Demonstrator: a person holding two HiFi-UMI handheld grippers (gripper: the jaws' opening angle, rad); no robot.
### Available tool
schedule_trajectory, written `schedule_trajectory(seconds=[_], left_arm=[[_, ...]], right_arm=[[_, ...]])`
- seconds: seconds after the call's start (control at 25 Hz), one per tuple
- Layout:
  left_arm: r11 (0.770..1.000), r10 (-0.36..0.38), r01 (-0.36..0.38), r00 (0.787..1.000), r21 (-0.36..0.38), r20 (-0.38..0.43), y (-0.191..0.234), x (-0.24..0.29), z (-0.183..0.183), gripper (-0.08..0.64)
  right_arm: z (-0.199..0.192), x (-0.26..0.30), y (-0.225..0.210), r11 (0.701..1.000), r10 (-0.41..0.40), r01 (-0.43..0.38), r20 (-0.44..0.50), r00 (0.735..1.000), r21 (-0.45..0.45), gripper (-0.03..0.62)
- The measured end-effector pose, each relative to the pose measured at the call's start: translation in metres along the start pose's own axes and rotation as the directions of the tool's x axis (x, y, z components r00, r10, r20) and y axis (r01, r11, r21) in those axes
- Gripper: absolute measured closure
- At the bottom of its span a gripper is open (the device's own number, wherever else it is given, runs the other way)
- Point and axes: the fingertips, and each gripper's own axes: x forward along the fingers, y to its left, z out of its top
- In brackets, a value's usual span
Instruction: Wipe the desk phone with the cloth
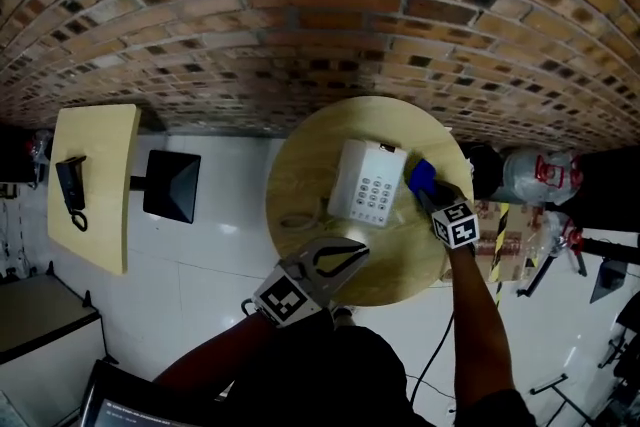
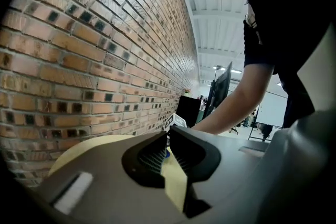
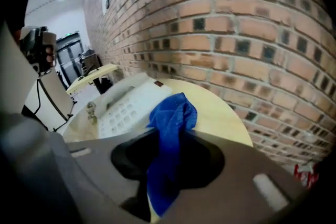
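A white desk phone [image 1: 368, 183] with a grey keypad lies in the middle of a round wooden table [image 1: 300, 185]. My right gripper [image 1: 425, 193] sits at the phone's right edge, shut on a blue cloth [image 1: 421, 177]. In the right gripper view the cloth [image 3: 173, 118] bunches up out of the right gripper [image 3: 170, 131], just right of the phone [image 3: 126, 105]. My left gripper [image 1: 345, 255] hovers over the table's near edge, short of the phone. In the left gripper view the left gripper [image 2: 168, 136] has its tips together with nothing held, above the table [image 2: 79, 152].
A brick wall [image 1: 320, 25] runs close behind the table. At the left stands a rectangular yellow table [image 1: 95, 185] with a black phone [image 1: 72, 185], and a black box [image 1: 172, 185] beside it. Plastic-wrapped clutter [image 1: 535, 177] sits at the right. A thin cord [image 1: 300, 215] lies left of the white phone.
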Motion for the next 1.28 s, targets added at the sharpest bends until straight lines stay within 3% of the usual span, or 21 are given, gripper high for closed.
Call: schedule_trajectory(seconds=[0.24, 0.44, 0.56, 0.72, 1.04, 1.16, 1.28], left_arm=[[1.0, -0.013, 0.013, 1.0, -0.002, -0.028, -0.001, 0.001, -0.008, 0.541], [1.0, -0.013, 0.013, 1.0, -0.009, -0.025, 0.002, 0.003, -0.006, 0.541], [1.0, -0.021, 0.021, 0.999, -0.004, -0.028, 0.001, 0.003, -0.006, 0.541], [1.0, -0.022, 0.022, 0.999, -0.006, -0.024, 0.001, 0.002, -0.007, 0.541], [1.0, -0.006, 0.006, 1.0, 0.019, 0.001, -0.001, 0.002, 0.008, 0.541], [1.0, 0.005, -0.005, 1.0, 0.018, 0.016, -0.007, 0.001, 0.018, 0.541], [0.999, 0.016, -0.017, 0.999, 0.039, 0.048, -0.016, -0.002, 0.031, 0.541]], right_arm=[[-0.053, 0.013, -0.033, 0.992, 0.004, 0.012, -0.125, 0.992, 0.125, 0.476], [-0.056, 0.018, -0.044, 0.984, -0.015, 0.037, -0.126, 0.992, 0.174, 0.442], [-0.055, 0.017, -0.049, 0.981, -0.027, 0.052, -0.133, 0.991, 0.185, 0.375], [-0.051, 0.012, -0.057, 0.981, -0.052, 0.075, -0.13, 0.99, 0.18, 0.333], [0.021, -0.04, -0.058, 0.986, -0.122, 0.11, 0.088, 0.989, 0.125, 0.331], [0.064, -0.079, -0.031, 0.993, -0.094, 0.076, 0.24, 0.966, 0.086, 0.332], [0.103, -0.122, 0.011, 0.999, -0.037, 0.033, 0.379, 0.925, 0.017, 0.333]])
